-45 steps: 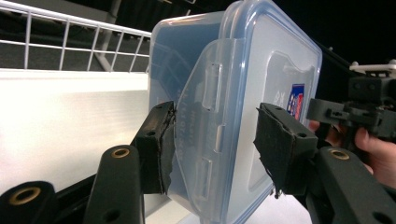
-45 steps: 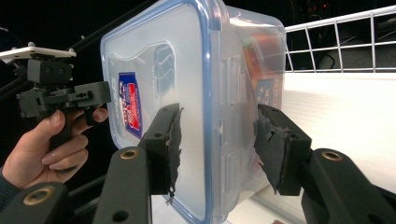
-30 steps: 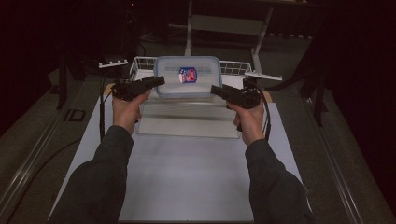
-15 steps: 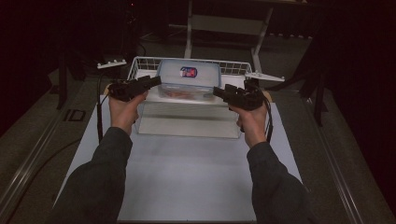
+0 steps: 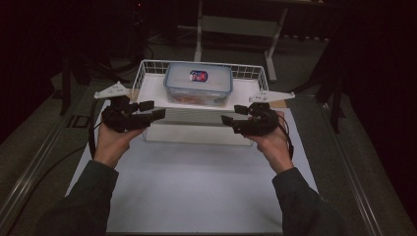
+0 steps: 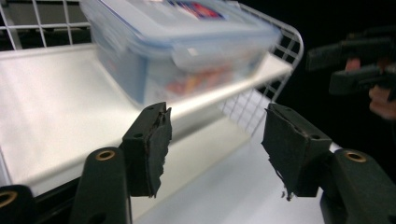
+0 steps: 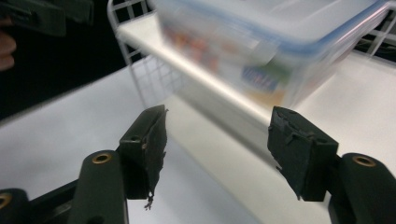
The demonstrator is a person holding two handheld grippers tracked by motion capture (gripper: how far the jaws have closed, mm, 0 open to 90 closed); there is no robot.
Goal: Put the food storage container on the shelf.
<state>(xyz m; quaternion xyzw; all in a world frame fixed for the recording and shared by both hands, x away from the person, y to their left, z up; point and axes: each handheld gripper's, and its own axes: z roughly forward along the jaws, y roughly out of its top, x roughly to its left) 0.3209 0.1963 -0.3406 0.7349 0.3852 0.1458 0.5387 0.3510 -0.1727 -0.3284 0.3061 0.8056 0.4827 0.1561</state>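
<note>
We hold a pair of tongs over the white desk (image 5: 187, 196), one in each hand, both aimed inward at a clear lidded container (image 5: 198, 83) that sits on the raised white shelf (image 5: 147, 91) of a wire rack (image 5: 140, 71) at the far end. The left tongs (image 5: 156, 110) hang just off the rack's left front corner and the right tongs (image 5: 230, 114) off its right front, level with each other and below the shelf edge, a stance that looks meant to take the box from both sides at once. Both sets of jaws stand wide apart and grip nothing; in the left gripper view the tongs (image 6: 215, 140) frame the container (image 6: 187, 46) and the shelf lip, and in the right gripper view the tongs (image 7: 217, 149) do the same from the other flank, the container (image 7: 271, 42) looming near. The box rests toward the front middle of the shelf, its lid with a red and blue label facing up, within reach of both arms. Coloured contents show through the walls, though the blur keeps us from saying what they are.
</note>
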